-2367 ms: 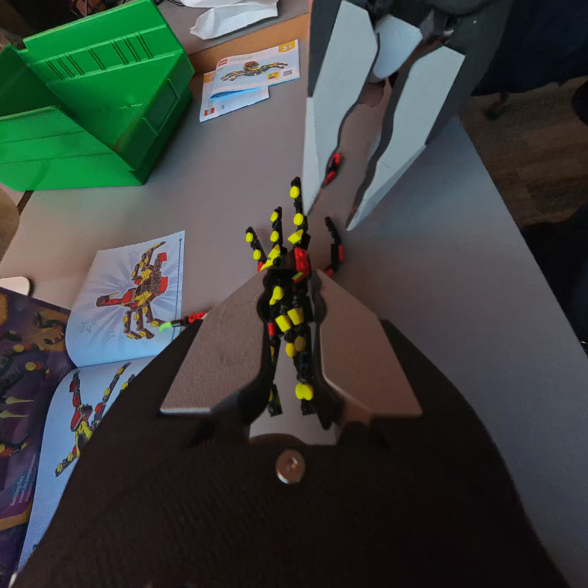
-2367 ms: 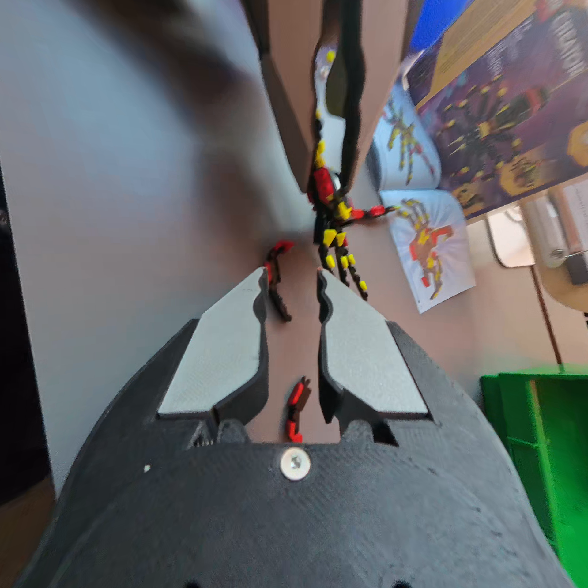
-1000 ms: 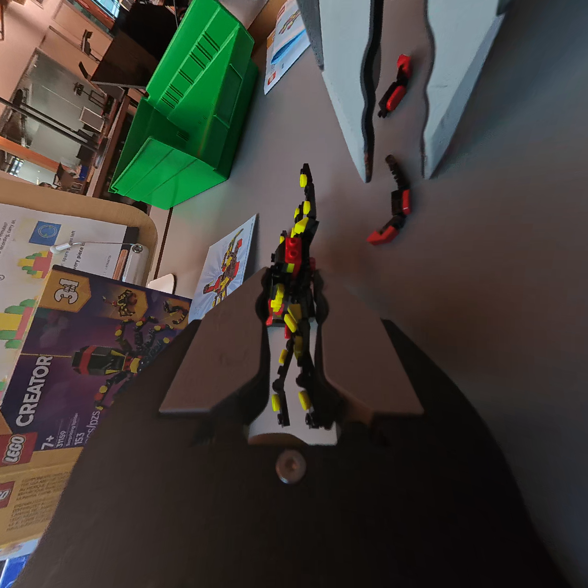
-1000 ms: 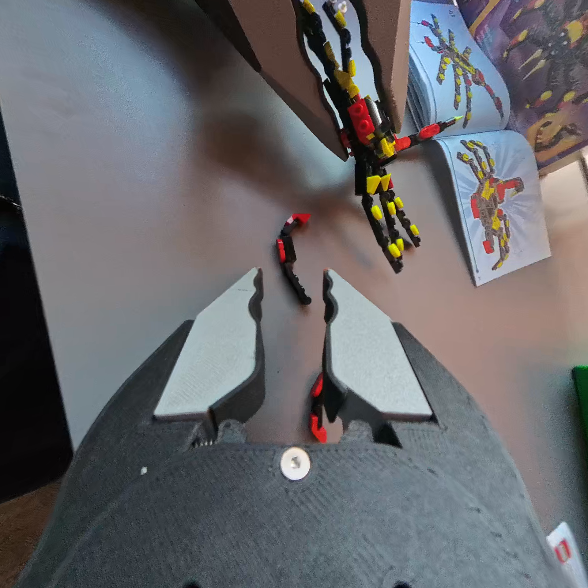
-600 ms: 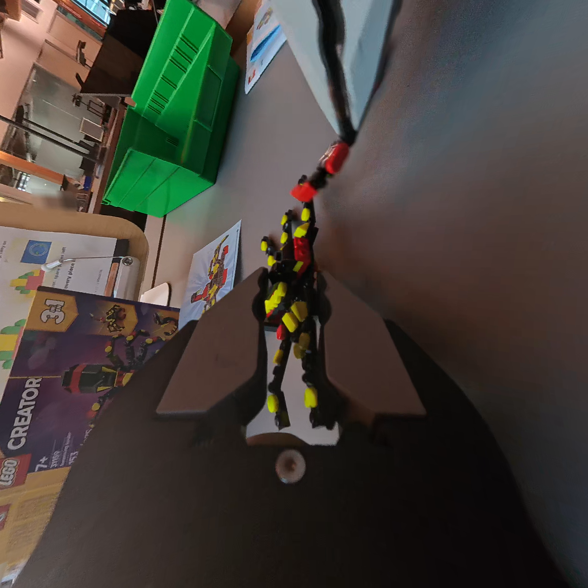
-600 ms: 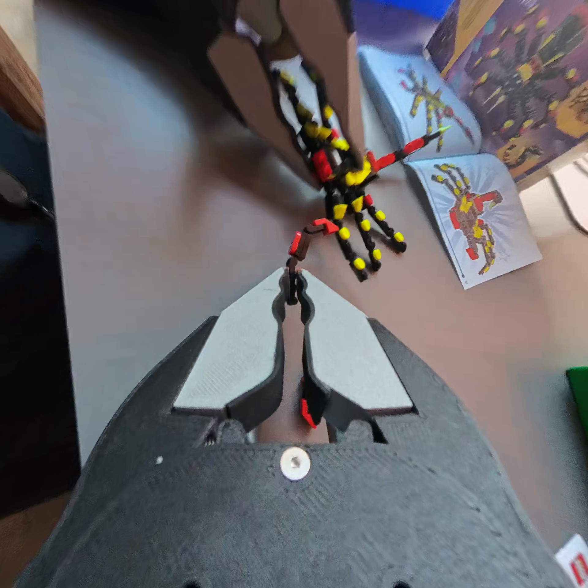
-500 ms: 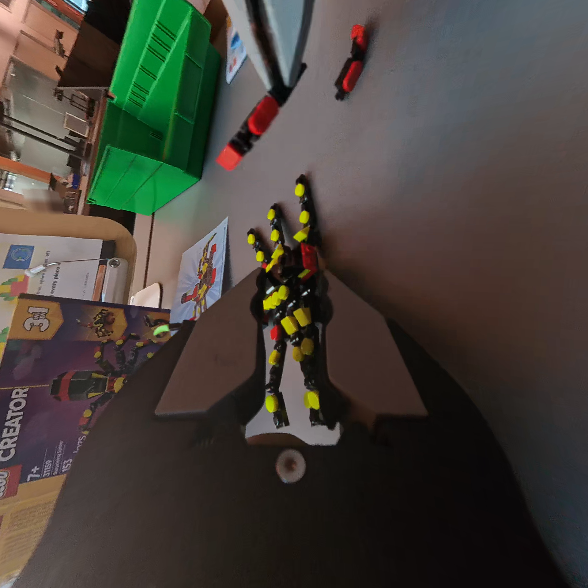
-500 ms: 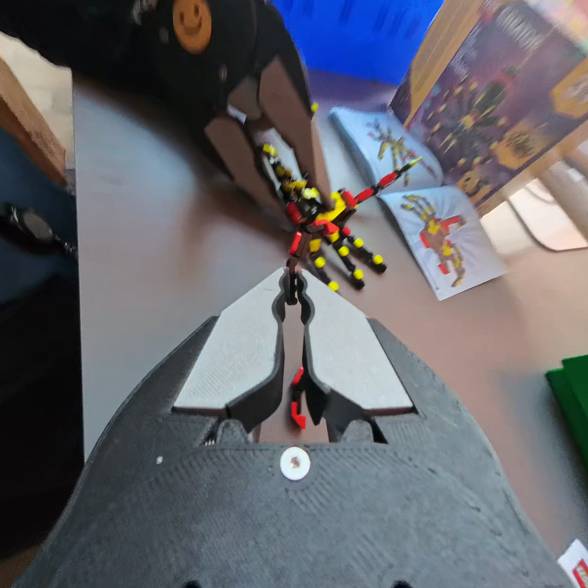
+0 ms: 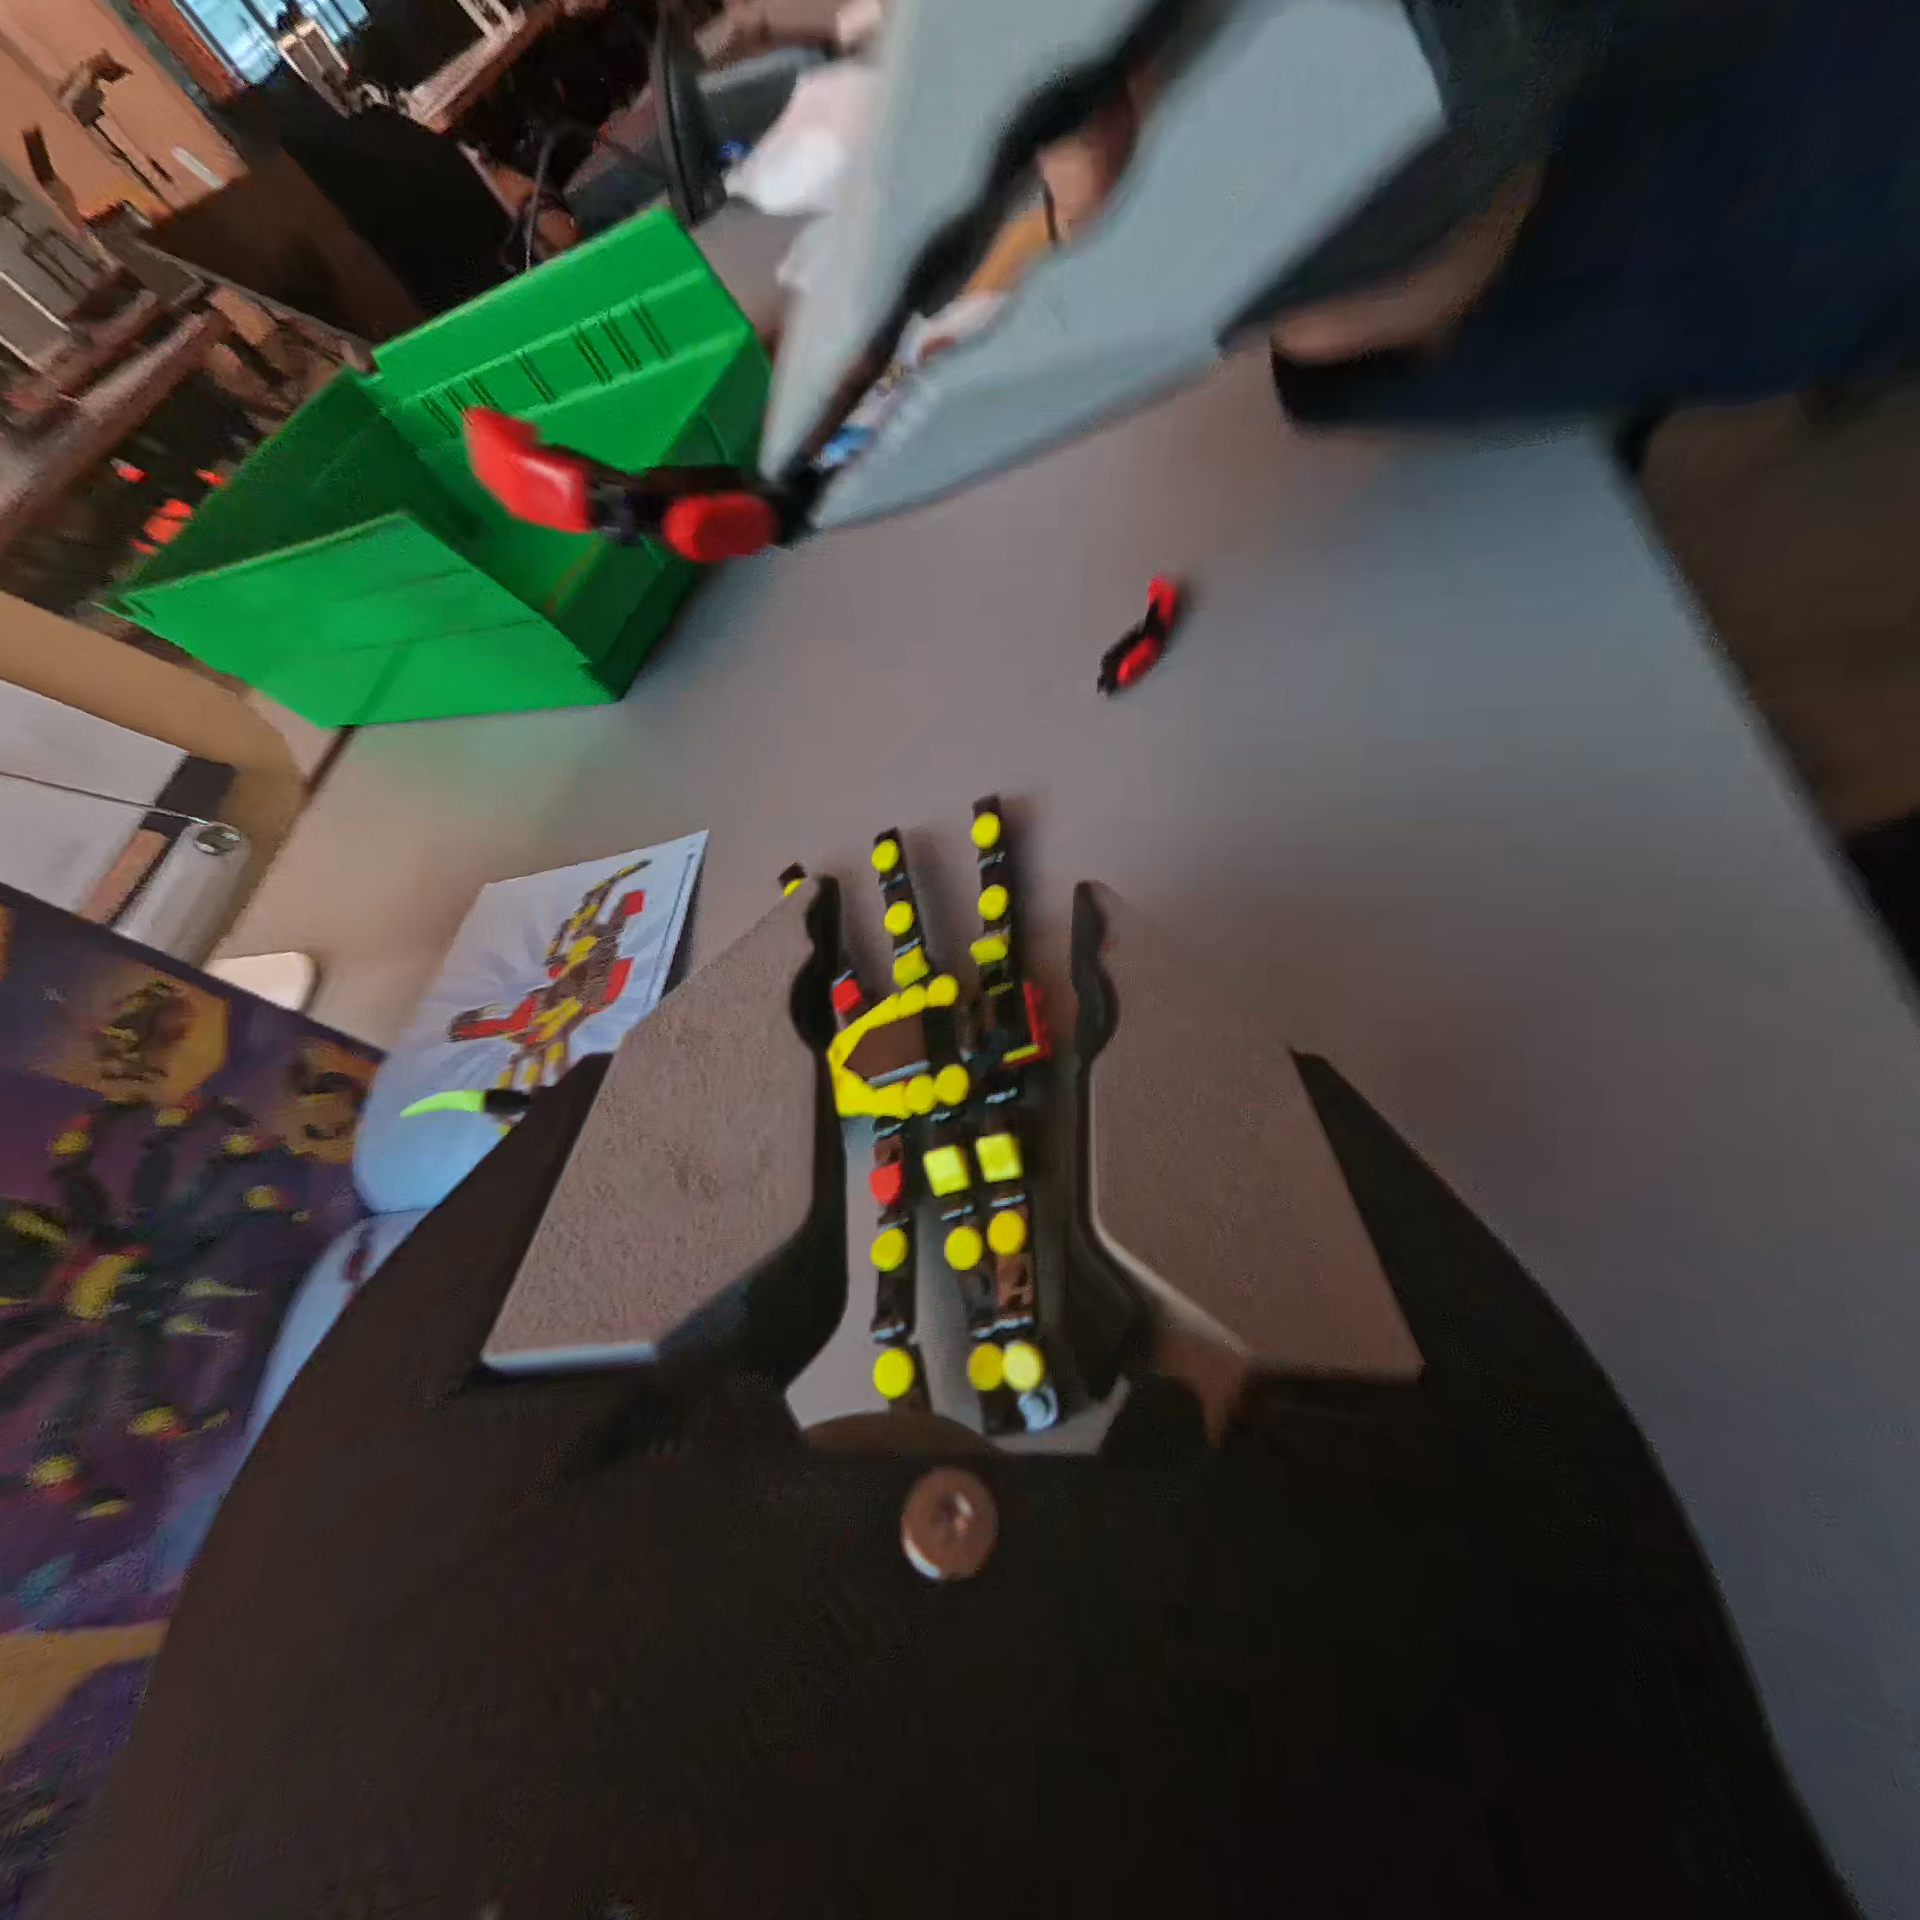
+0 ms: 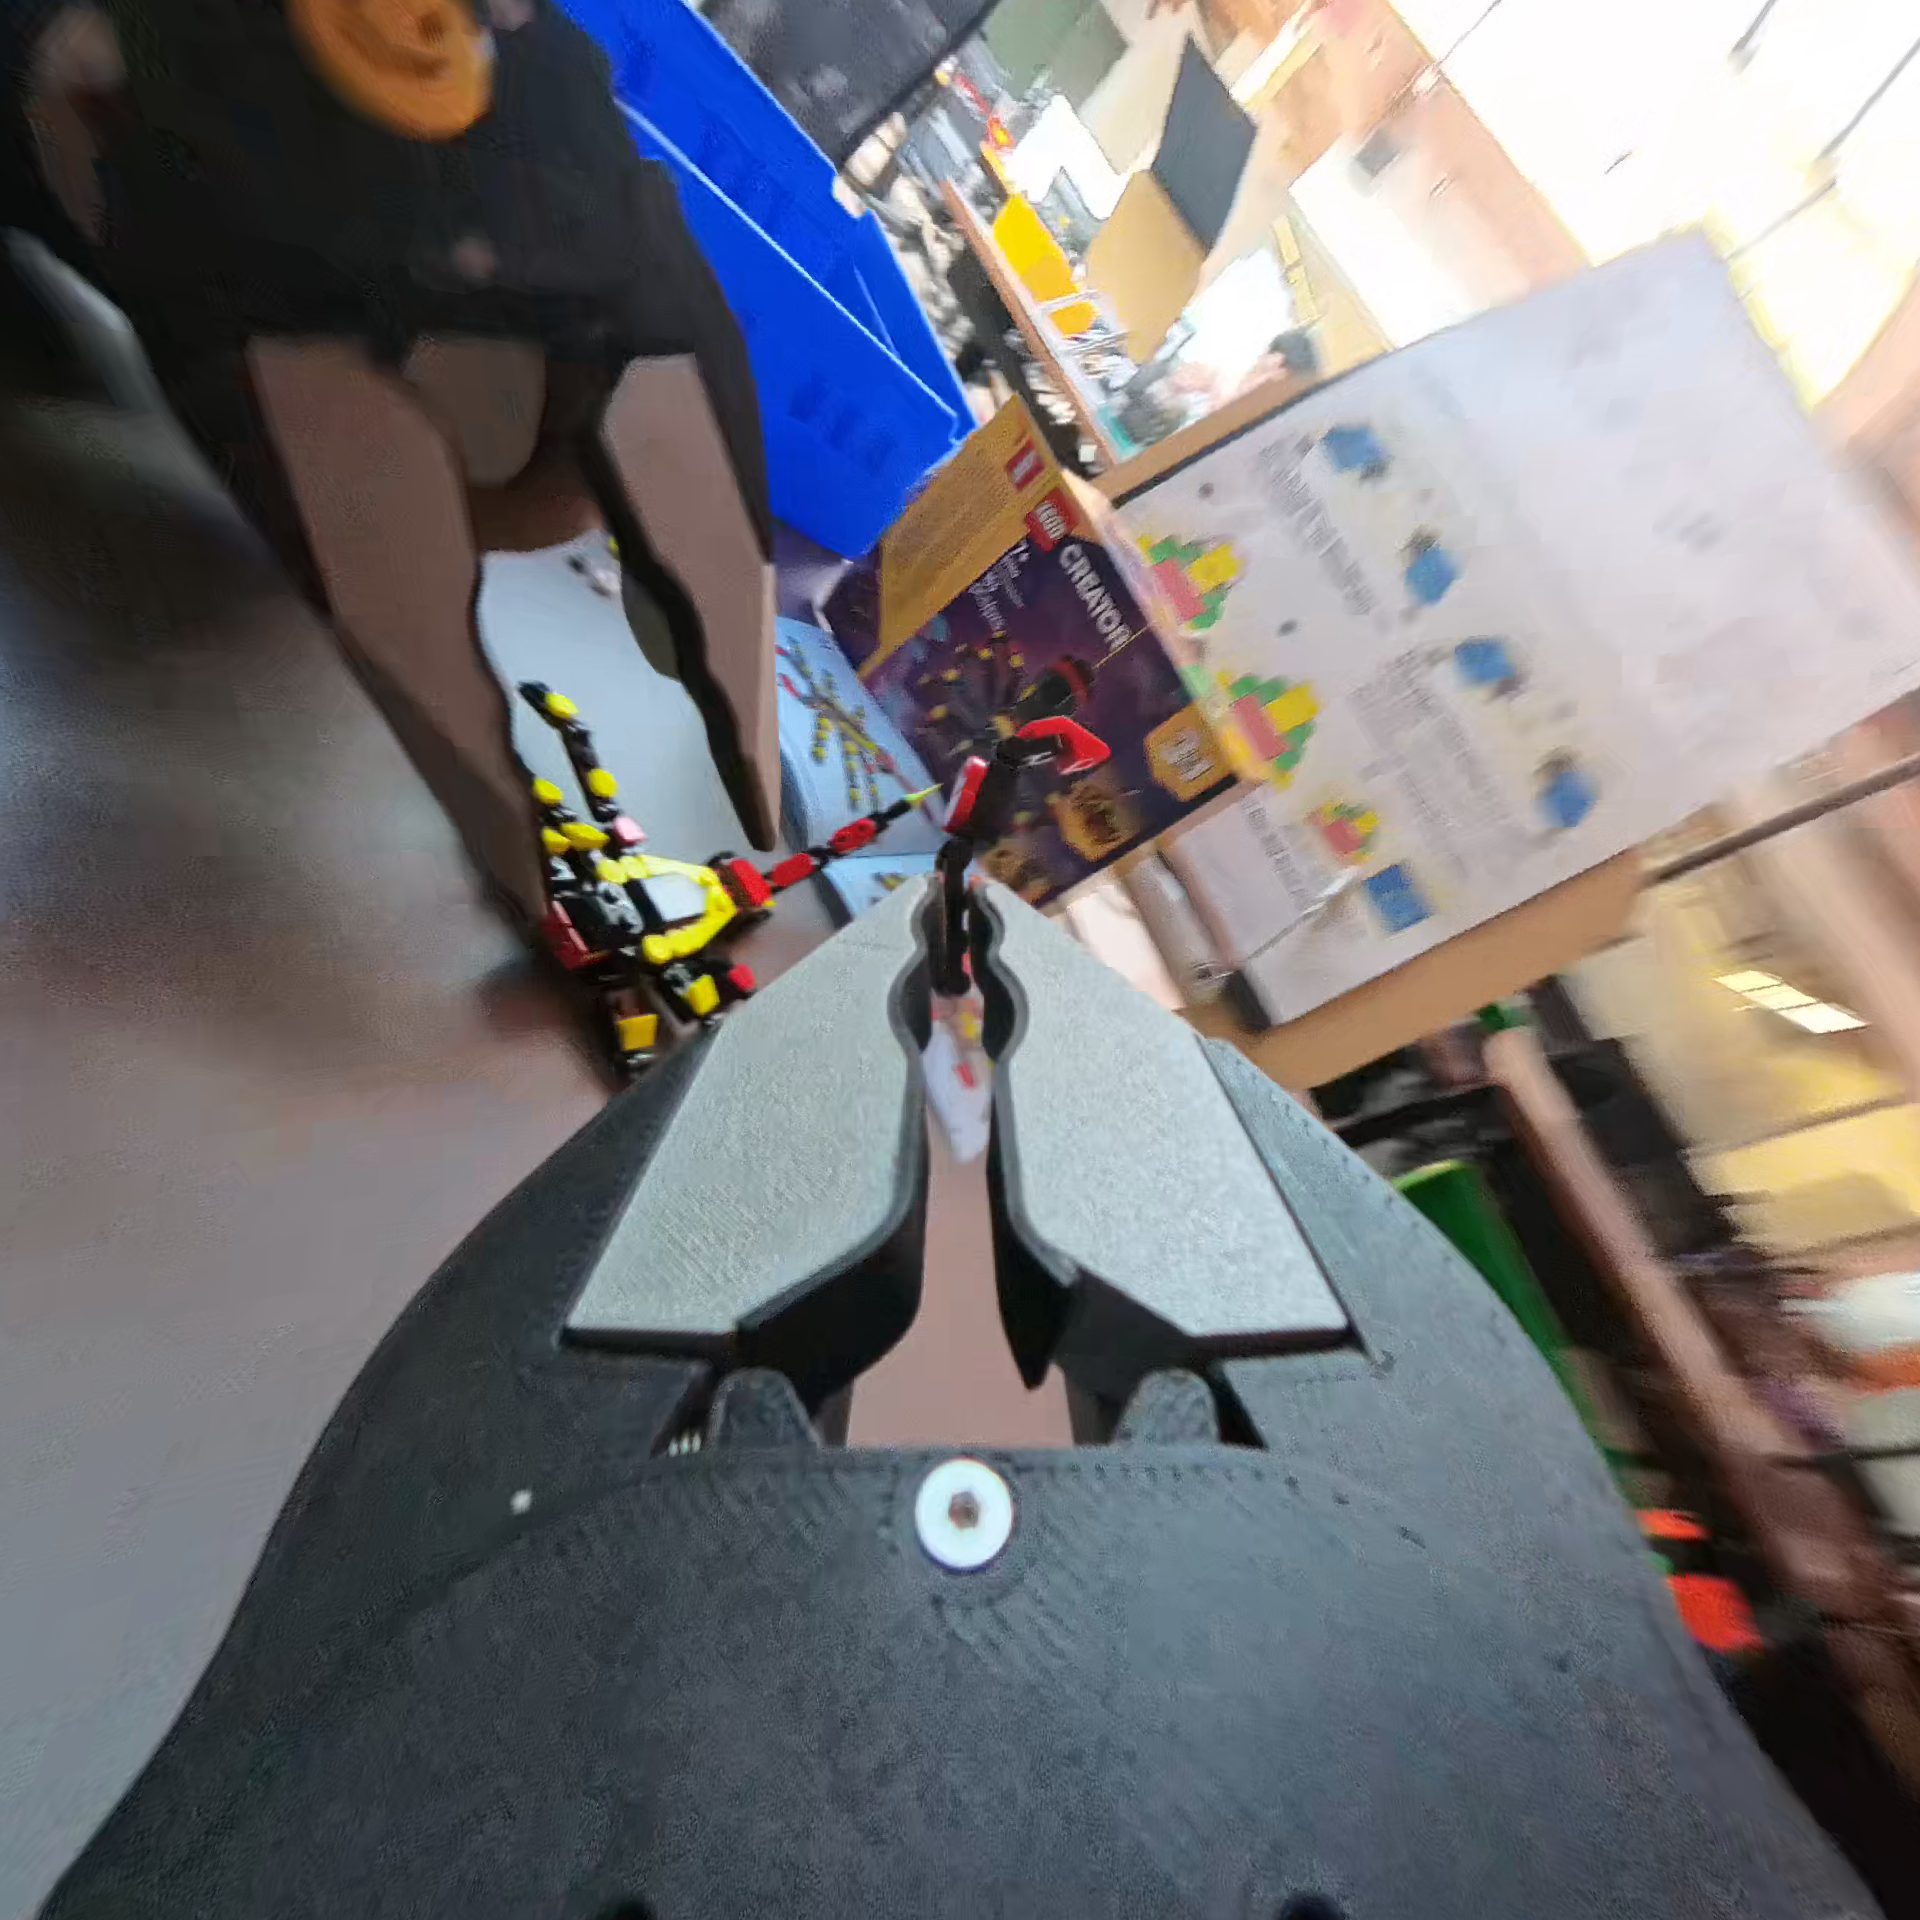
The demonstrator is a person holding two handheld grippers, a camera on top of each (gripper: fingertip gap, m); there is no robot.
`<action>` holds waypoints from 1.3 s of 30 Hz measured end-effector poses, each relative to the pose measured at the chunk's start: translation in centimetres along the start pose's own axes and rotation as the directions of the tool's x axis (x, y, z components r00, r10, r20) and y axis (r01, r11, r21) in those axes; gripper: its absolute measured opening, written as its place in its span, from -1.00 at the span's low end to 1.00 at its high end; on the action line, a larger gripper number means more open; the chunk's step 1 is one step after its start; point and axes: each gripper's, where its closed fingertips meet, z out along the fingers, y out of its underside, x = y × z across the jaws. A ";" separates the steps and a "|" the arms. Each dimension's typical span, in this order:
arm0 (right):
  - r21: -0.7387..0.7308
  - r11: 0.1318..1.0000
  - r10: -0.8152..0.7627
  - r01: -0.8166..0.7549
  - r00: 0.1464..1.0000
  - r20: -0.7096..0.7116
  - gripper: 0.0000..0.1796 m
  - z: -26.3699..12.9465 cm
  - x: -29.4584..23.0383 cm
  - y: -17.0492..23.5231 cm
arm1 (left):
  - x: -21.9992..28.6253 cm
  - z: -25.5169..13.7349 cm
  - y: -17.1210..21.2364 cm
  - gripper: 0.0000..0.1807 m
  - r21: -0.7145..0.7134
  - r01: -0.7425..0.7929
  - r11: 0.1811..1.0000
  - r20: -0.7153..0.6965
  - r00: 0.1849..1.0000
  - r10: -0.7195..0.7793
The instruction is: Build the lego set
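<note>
The black, yellow and red lego model point(image 9: 940, 1091) lies flat on the grey table point(image 9: 1455, 831) between the fingers of my left gripper point(image 9: 951, 904), which is open around it. Its red tail with a green tip point(image 9: 447, 1103) sticks out to the left. In the right wrist view the model point(image 10: 644, 914) lies under the spread left fingers point(image 10: 717, 665). My right gripper point(image 10: 951, 904) is shut on a black and red leg piece point(image 10: 1003, 779) and holds it in the air; the leg also shows in the left wrist view point(image 9: 623, 499). A second red and black leg point(image 9: 1138, 639) lies on the table.
A green bin point(image 9: 416, 582) stands at the far left of the table. An open instruction booklet point(image 9: 561, 987) and the purple set box point(image 10: 1018, 665) lie left of the model. A blue bin point(image 10: 810, 364) and a poster board point(image 10: 1507, 623) stand behind. The table edge point(image 9: 1714, 644) runs along the right.
My left gripper has opened and the model now lies flat on the table. My right gripper has closed on one leg and lifted it off the table, up and away from the model.
</note>
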 end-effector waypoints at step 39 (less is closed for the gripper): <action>-0.050 0.981 0.192 -0.189 0.878 0.437 -0.93 -0.2 -6.3 -2.0 | 2.2 -2.7 -3.3 -0.93 0.234 -0.049 0.971 -0.150 0.985 0.085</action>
